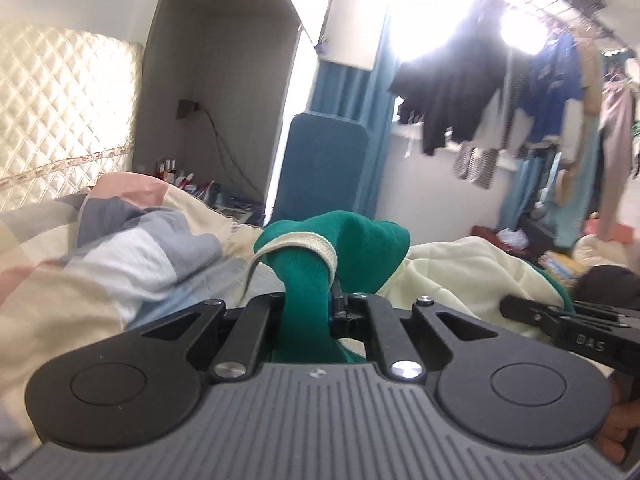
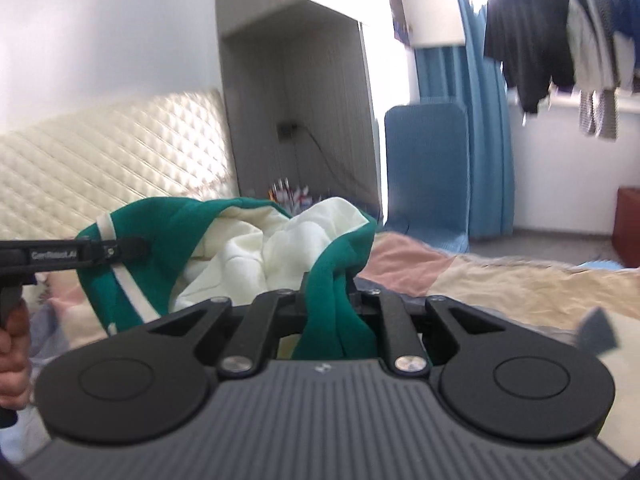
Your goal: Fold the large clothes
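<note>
A large green garment (image 1: pixel 356 240) with a cream lining (image 1: pixel 460 272) and a white stripe hangs between my two grippers above the bed. My left gripper (image 1: pixel 308 304) is shut on a bunched green fold with a white band. My right gripper (image 2: pixel 328 296) is shut on another green edge of the garment (image 2: pixel 340 272). In the right wrist view the left gripper (image 2: pixel 132 250) shows at the left, pinching the striped part. In the left wrist view the right gripper (image 1: pixel 520 308) shows at the right edge. The cream lining (image 2: pixel 260 256) faces up between them.
A checked duvet (image 1: pixel 100 256) covers the bed, with a quilted cream headboard (image 2: pixel 100 160) behind. A grey alcove (image 2: pixel 296 120) holds small bottles. A blue chair (image 2: pixel 428 176) stands past the bed. Clothes hang on a rail (image 1: pixel 520 92) by the bright window.
</note>
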Tool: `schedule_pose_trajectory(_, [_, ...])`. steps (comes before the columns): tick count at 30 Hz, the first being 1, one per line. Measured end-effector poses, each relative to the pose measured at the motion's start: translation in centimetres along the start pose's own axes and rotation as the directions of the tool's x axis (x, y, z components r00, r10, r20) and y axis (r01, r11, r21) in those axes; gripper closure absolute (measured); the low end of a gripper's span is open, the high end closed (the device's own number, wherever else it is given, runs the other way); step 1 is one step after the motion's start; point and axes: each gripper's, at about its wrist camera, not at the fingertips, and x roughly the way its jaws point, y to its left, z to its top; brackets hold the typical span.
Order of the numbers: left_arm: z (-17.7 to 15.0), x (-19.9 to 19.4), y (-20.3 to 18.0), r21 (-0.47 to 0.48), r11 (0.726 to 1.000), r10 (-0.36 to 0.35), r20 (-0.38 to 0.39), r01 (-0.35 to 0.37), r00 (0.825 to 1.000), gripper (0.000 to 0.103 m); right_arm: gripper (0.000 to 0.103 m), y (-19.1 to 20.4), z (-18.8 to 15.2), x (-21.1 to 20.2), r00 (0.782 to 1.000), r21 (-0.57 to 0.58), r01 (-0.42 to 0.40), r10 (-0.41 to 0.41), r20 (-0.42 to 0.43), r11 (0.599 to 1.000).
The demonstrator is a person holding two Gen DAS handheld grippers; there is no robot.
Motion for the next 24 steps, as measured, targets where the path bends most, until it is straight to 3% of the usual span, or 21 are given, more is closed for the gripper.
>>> schedule_pose_trajectory(5, [-6.3,-9.0,-2.9,-0.041,0.999,-0.026,-0.020,0.025,0.999,0.095,0.086,1.2,-4.1,-7.2,0.999,-0.021,-0.005,0.004,-0.048,1.000])
schedule_pose_trajectory(9, [-11.8,-12.7,-4.7,-0.017,0.999,-0.036,-0.072,0.035,0.997,0.094,0.083,1.1,-7.9,-8.7,0.989,0.052,0.008,0.000,-0.151,0.999])
schedule_pose_trajectory(14, [-17.5,-13.3,-4.4,-0.049,0.998,-0.044,-0.152,0.036,0.987,0.094,0.083,0.3,-12.3,-9.3,0.963,0.195,0.045,0.010,-0.270,0.980])
schedule_pose_trajectory(16, [-18.5,-12.5,-3.4,-0.090,0.995,-0.048,-0.181,0.032,0.982,0.094,0.083,0.0,-13.4,-9.7,0.951,0.239,0.059,0.018,-0.310,0.969])
schedule_pose_trajectory(20, [-19.0,-12.2,-1.8,-0.156,0.986,-0.096,-0.193,0.066,0.977,0.092,0.080,0.0,-13.5,-10.0,0.946,0.265,0.057,0.032,-0.322,0.963])
schedule_pose_trajectory(21, [-18.8,-11.9,-1.3,-0.175,0.981,-0.113,-0.191,0.080,0.975,0.085,0.076,0.1,-13.2,-10.0,0.947,0.266,0.062,0.028,-0.320,0.962])
schedule_pose_trajectory(24, [-18.4,-12.6,0.0,-0.256,0.961,-0.151,-0.171,0.104,0.974,0.049,0.062,-0.4,-12.9,-10.6,0.949,0.293,0.068,0.029,-0.314,0.954])
